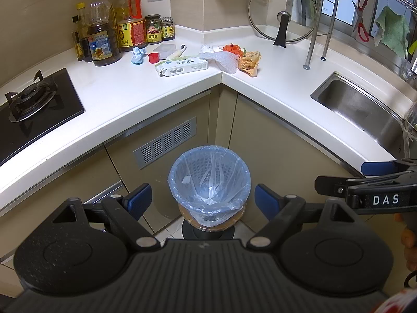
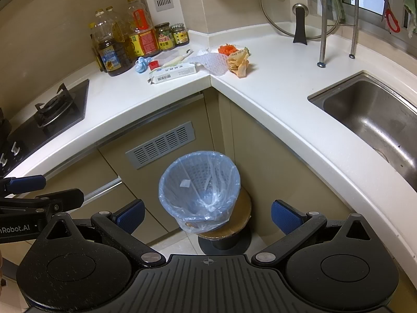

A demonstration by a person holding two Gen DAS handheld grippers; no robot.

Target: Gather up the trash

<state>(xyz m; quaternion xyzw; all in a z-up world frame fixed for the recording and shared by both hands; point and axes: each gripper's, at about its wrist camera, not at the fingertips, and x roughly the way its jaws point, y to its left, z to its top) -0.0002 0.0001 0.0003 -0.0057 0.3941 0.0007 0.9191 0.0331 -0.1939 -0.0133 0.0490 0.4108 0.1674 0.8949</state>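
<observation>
A blue-lined trash bin [image 1: 209, 180] [image 2: 199, 190] stands on a round stool in the corner under the counter. Trash lies on the counter corner: a white box [image 1: 182, 67] [image 2: 173, 73], white foam netting [image 1: 224, 61] [image 2: 212, 61], an orange wrapper [image 1: 250, 62] [image 2: 238, 64], carrot scraps [image 1: 233, 48] [image 2: 226, 48], a blue crumpled wad [image 1: 137, 55] [image 2: 140, 65] and a red cap [image 1: 153, 58] [image 2: 153, 64]. My left gripper [image 1: 203, 202] and right gripper [image 2: 207, 215] are both open and empty, held above the bin, far below the counter trash.
Oil bottles and jars [image 1: 112, 31] stand at the back left. A gas stove [image 1: 28, 99] is at left, a steel sink [image 1: 365, 107] [image 2: 372, 114] at right. A glass lid [image 1: 282, 15] leans by the dish rack. The counter edge [image 1: 156, 109] overhangs the cabinets.
</observation>
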